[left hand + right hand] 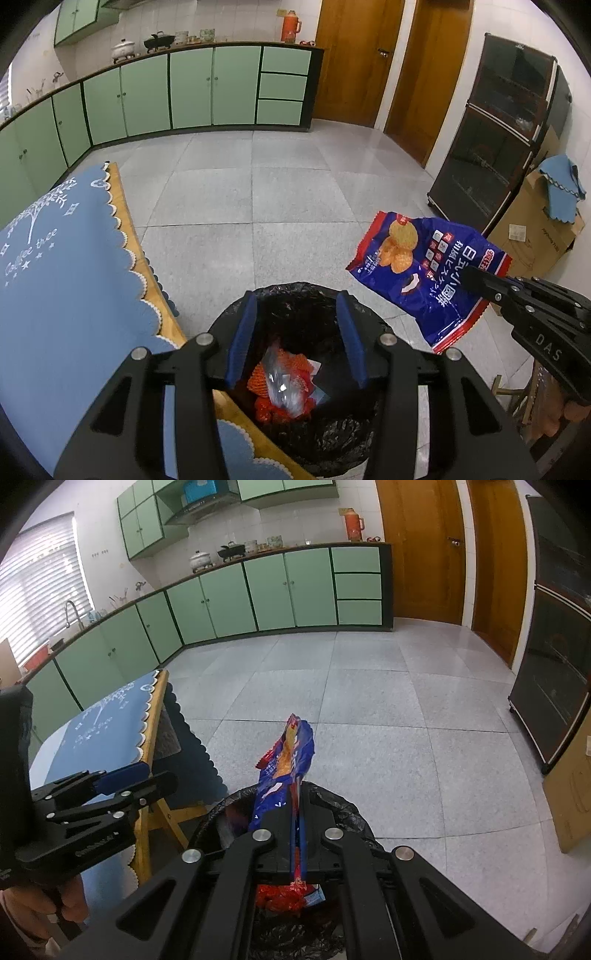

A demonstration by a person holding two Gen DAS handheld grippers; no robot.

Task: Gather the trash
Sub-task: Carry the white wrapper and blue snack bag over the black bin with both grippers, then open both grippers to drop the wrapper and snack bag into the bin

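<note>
**Snack bag held at the bin, ready to drop**

Left wrist view: the left gripper [295,336] hangs over the mouth of the trash bin [369,417], which is lined with a black bag. Its blue fingers [242,336] stand apart with nothing between them; seen through the gap, orange netting and a clear wrapper [280,384] lie at the bottom of the bin. To the right, the right gripper [471,277] pinches a blue snack bag [424,269] by one edge, and the bag hangs out beyond the bin's rim, over the tiled floor [258,192]. A table with a blue cloth [66,266] stands just beside the bin on the left.

Right wrist view: the right gripper [297,834] is clamped tight on the snack bag [288,764], which stands up edge-on out of the closed fingers, above the near rim of the bin [343,812]. Red scraps show in the bin below. The left gripper [122,775] sits off to the left, by the table [110,720], empty.

The step in hand looks like the drop-off: one piece is already binned, the bag is next. The next move probably calls for bringing the bag over the opening, tipping it down, then letting go, since much of it seems to lie outside the rim.
</note>
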